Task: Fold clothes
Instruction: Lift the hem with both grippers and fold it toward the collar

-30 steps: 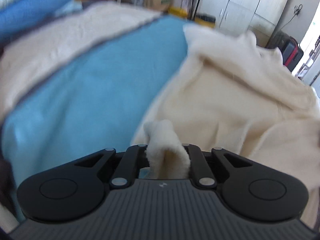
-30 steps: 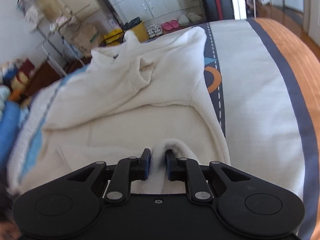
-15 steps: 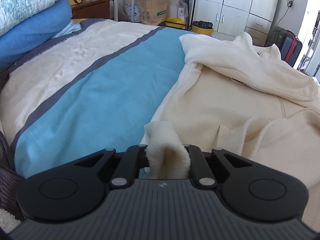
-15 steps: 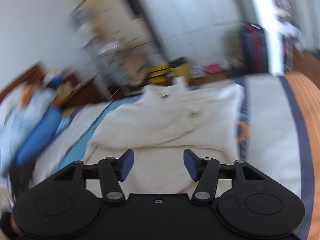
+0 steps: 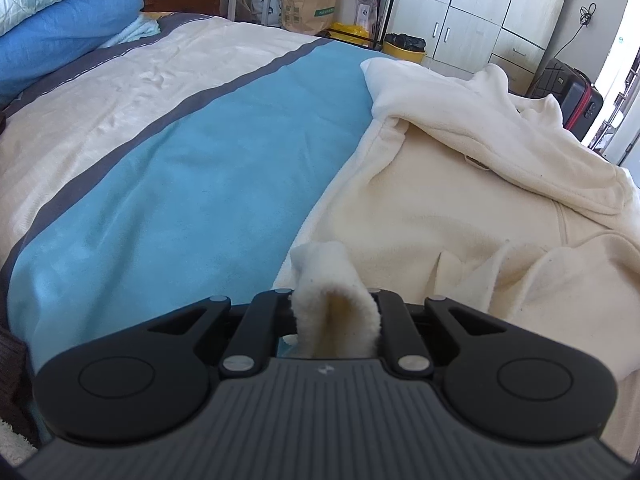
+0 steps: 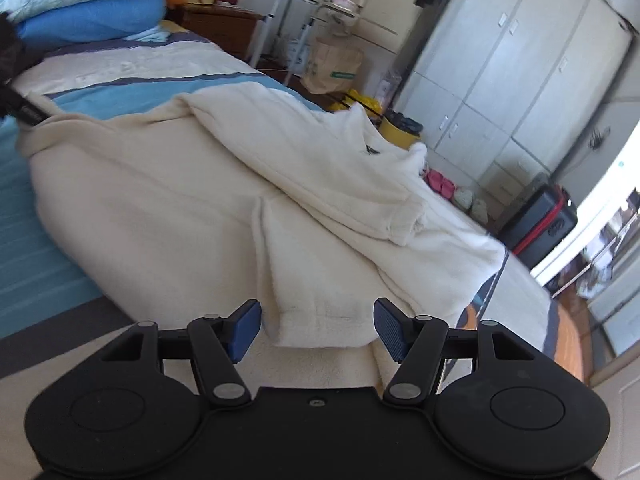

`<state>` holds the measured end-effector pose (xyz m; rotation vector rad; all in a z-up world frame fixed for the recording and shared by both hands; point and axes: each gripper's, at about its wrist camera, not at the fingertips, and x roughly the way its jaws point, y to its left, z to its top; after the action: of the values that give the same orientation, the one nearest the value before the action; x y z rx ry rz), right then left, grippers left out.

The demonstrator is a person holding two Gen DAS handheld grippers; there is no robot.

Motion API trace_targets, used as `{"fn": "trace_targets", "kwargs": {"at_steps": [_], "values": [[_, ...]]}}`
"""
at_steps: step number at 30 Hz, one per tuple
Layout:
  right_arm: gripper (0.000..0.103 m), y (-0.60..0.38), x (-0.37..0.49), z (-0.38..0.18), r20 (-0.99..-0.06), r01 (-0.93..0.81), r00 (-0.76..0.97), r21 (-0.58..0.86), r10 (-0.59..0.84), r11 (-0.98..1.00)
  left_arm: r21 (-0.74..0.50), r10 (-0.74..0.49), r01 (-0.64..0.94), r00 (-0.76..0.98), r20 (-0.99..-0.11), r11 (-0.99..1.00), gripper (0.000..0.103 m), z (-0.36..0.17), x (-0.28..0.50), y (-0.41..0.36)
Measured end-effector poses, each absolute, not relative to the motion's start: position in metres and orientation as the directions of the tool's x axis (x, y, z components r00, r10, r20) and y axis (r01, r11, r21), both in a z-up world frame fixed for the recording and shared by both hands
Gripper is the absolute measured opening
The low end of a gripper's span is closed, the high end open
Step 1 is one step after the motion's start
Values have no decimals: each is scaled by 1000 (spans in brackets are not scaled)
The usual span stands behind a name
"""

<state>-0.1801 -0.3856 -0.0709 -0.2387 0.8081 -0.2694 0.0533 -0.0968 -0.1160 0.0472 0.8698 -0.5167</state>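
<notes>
A cream fleece garment point(image 5: 460, 208) lies spread on the bed, its upper part and sleeve folded over. My left gripper point(image 5: 334, 312) is shut on a bunched fold of the garment's near edge, which sticks up between the fingers. In the right wrist view the same cream fleece garment point(image 6: 208, 208) fills the middle. My right gripper point(image 6: 316, 328) stands open just above its folded lower corner, blue pads point(image 6: 245, 332) apart and touching nothing. The view is tilted.
The bed cover point(image 5: 180, 184) has blue, grey and cream stripes. Folded blue and quilted bedding point(image 5: 60, 28) is stacked at the far left. Wardrobes point(image 6: 500, 80), a paper bag point(image 5: 310, 4), a yellow bin point(image 5: 404, 46) and a dark suitcase point(image 6: 540, 224) stand beyond the bed.
My right gripper let go of the garment's edge, opened wide, rolled and drew back. The left gripper kept its grip and hardly moved.
</notes>
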Motion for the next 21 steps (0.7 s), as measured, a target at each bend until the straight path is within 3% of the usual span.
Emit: {"fn": "trace_targets", "kwargs": {"at_steps": [1, 2, 5, 12, 21], "values": [[57, -391, -175, -75, -684, 152, 659, -285, -311, 947, -169, -416, 451, 530, -739, 876, 11, -117, 55, -98], [35, -395, -172, -78, -687, 158, 661, -267, -302, 951, -171, -418, 451, 532, -736, 876, 11, -116, 55, -98], [28, -400, -169, -70, -632, 201, 712, -233, -305, 951, -176, -426, 454, 538, -727, 874, 11, -114, 53, -97], [25, -395, -212, -22, -455, 365, 790, -191, -412, 911, -138, -467, 515, 591, -658, 846, 10, -94, 34, -91], [21, -406, -232, 5, -350, 506, 770, -173, -533, 845, -337, -604, 506, 591, -535, 794, 10, -67, 34, -66]]}}
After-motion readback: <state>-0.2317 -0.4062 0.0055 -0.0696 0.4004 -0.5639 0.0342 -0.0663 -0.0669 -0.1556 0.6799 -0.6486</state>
